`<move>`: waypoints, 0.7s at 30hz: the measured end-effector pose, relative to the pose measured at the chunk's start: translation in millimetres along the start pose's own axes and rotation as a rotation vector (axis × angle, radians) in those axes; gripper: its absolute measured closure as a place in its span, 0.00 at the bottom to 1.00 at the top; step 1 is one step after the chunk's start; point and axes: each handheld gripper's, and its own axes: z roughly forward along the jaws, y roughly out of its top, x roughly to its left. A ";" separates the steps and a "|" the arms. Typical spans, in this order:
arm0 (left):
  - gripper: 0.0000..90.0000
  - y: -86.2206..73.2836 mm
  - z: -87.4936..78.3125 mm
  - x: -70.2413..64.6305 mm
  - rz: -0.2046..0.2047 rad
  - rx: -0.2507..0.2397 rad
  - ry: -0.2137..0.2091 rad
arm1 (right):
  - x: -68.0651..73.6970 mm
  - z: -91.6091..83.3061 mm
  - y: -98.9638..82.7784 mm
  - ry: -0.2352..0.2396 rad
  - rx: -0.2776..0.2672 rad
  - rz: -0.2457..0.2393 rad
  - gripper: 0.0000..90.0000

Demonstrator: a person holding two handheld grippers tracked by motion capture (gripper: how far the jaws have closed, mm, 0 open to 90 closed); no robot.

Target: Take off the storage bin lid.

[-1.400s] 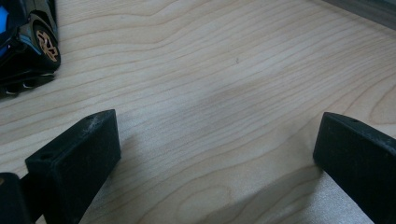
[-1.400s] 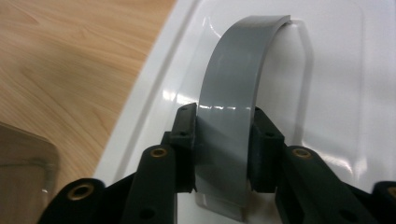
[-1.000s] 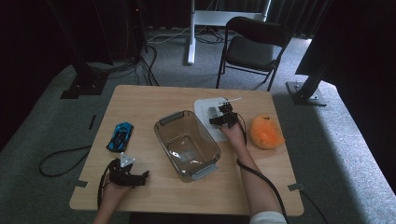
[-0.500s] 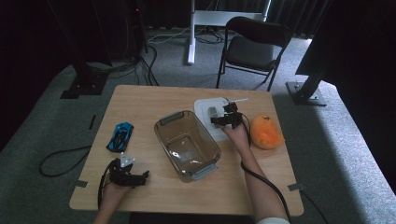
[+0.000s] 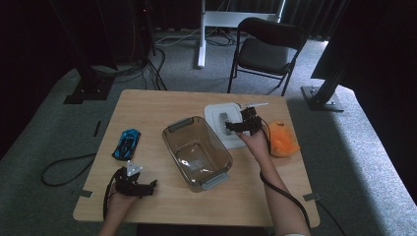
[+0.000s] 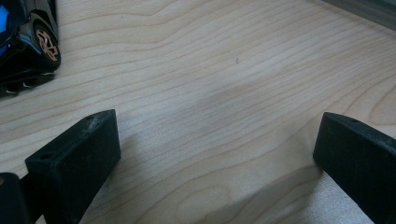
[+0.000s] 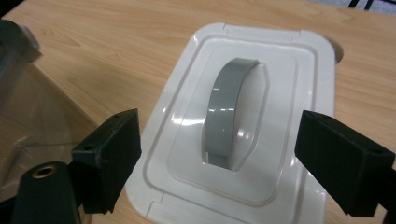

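A white lid [image 5: 216, 112] with a grey handle [image 7: 229, 112] lies flat on the table to the right of a clear plastic bin [image 5: 196, 152]. My right gripper [image 5: 231, 128] hovers just above the lid [image 7: 280, 93]. Its jaws have just been opening and now stand wide, with the handle below and ahead of them, untouched. My left gripper [image 5: 149, 186] rests near the table's front left, open, with bare wood between its jaws [image 6: 215, 154]. A blue toy car [image 5: 126, 142] sits beyond it, seen at the top left [image 6: 28, 42] in the left gripper view.
An orange soft toy [image 5: 282, 140] lies right of the lid, behind my right hand. The bin's wall [image 7: 28, 107] stands close at the left of my right gripper. A folding chair [image 5: 268, 49] stands past the table's far edge.
My right gripper has lifted off the lid and drawn back toward the person, and its jaws have spread apart. The left gripper has stayed put.
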 end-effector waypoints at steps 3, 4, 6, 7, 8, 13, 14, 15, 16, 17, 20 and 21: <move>0.01 0.0 0.0 0.0 0.000 0.000 0.000 | 0.1 -7.2 1.3 0.006 -0.011 -0.002 0.16; 0.01 0.0 0.0 0.0 0.000 0.000 0.000 | -0.1 -9.9 1.7 0.005 -0.015 -0.002 0.16; 0.01 0.0 0.0 0.0 0.000 0.000 0.000 | -0.7 -13.3 1.5 0.005 -0.021 -0.005 0.16; 0.01 0.0 0.0 0.0 0.000 0.000 0.000 | -1.1 -15.0 1.0 0.003 -0.022 -0.003 0.16; 0.01 0.0 0.0 0.0 0.000 0.000 0.000 | -1.7 -17.0 0.3 0.003 -0.027 0.000 0.16; 0.01 0.0 0.0 0.0 0.000 0.000 0.000 | -4.9 -26.9 -4.4 -0.008 -0.032 -0.010 0.16; 0.01 0.0 0.0 0.0 0.000 0.000 0.000 | -5.9 -29.5 -5.3 -0.009 -0.035 -0.009 0.16; 0.01 0.0 0.0 0.0 0.000 0.000 0.000 | -6.9 -32.1 -6.2 -0.010 -0.041 -0.006 0.16; 0.01 0.0 0.0 0.0 0.000 0.000 0.000 | -8.0 -34.7 -6.9 -0.019 -0.044 -0.007 0.16; 0.01 0.0 0.0 0.0 0.000 0.000 0.000 | -9.2 -37.2 -7.6 -0.019 -0.045 -0.002 0.16; 0.01 0.0 0.0 0.0 0.000 0.000 0.000 | -14.0 -45.4 -10.1 -0.027 -0.056 0.003 0.16; 0.01 0.0 0.0 0.0 0.000 0.000 0.000 | -15.1 -47.2 -10.8 -0.032 -0.057 0.003 0.16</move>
